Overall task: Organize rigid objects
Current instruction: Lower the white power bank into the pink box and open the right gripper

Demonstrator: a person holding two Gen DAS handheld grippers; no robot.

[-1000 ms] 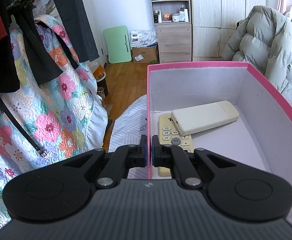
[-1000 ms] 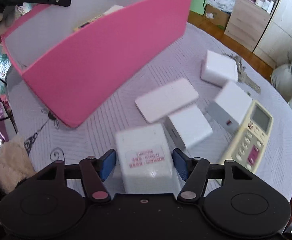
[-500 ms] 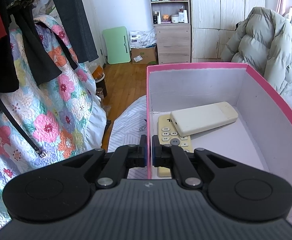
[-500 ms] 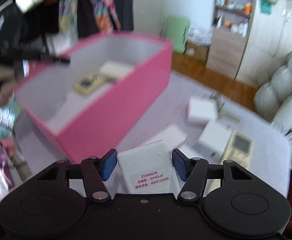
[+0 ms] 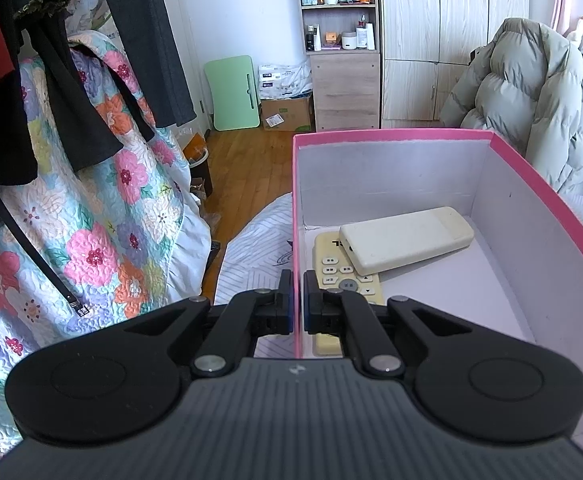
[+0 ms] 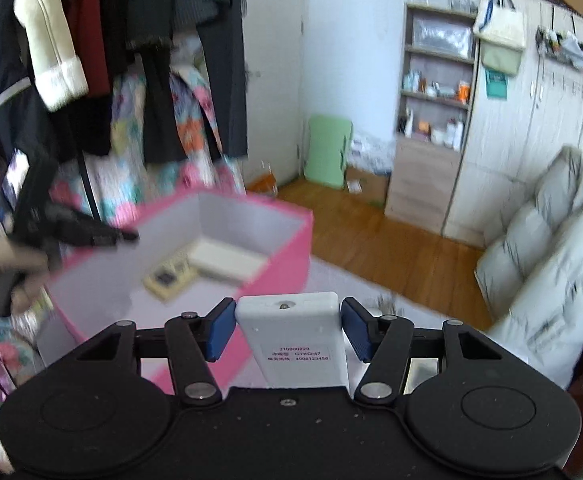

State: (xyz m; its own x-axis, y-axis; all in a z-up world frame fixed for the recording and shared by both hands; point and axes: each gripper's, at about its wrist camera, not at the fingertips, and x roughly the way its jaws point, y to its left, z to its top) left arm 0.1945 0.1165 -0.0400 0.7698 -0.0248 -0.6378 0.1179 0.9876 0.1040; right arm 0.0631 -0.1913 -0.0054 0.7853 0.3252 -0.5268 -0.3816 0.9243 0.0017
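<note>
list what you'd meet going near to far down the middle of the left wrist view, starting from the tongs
left tongs clamped on the pink box wall → yellowed remote control with grey buttons → cream-white remote lying face down → white far wall of the pink cardboard box → brown cardboard carton on the wooden floor → wooden shelf unit with bottles

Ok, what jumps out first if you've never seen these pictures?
The pink box fills the middle, with two remotes lying crossed near its far end. The left claw is pinched shut on the box's near wall. The right claw holds a white remote, label up, in front of the box.
</note>
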